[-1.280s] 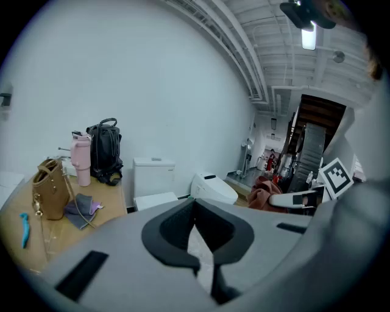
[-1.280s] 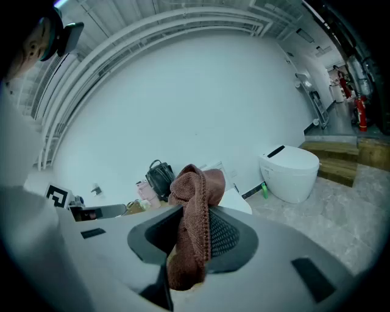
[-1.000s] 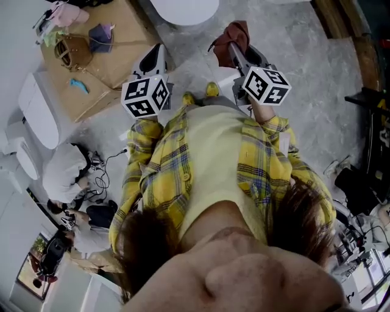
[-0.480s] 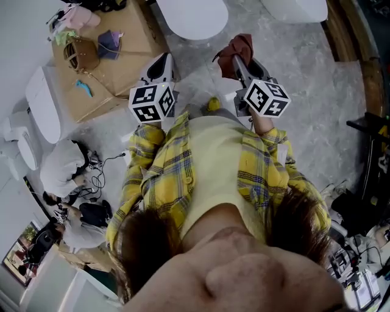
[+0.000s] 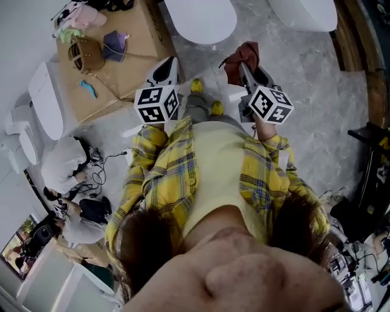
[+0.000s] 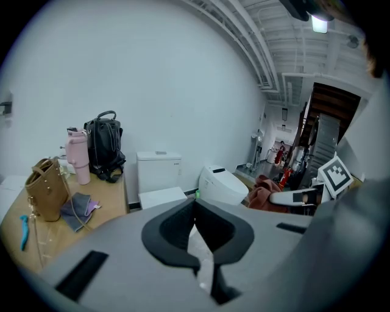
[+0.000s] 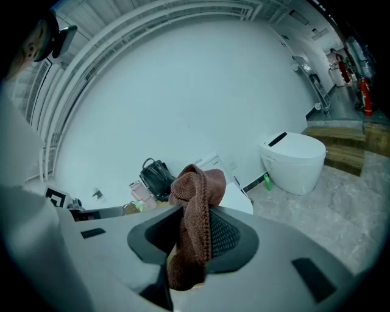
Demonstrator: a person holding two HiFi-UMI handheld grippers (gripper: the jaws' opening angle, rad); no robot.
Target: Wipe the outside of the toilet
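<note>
Well ahead, the toilet [image 5: 201,18] sits at the top centre of the head view, hard and smooth. The right gripper [image 7: 194,234] clamps a brown cloth [image 7: 198,183], probably light and floppy, best pinched at its bunched middle. The left gripper [image 6: 196,231] is closed and empty.

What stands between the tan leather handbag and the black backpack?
A pink tumbler with a lid stands upright between them; the left gripper view shows it.
</note>
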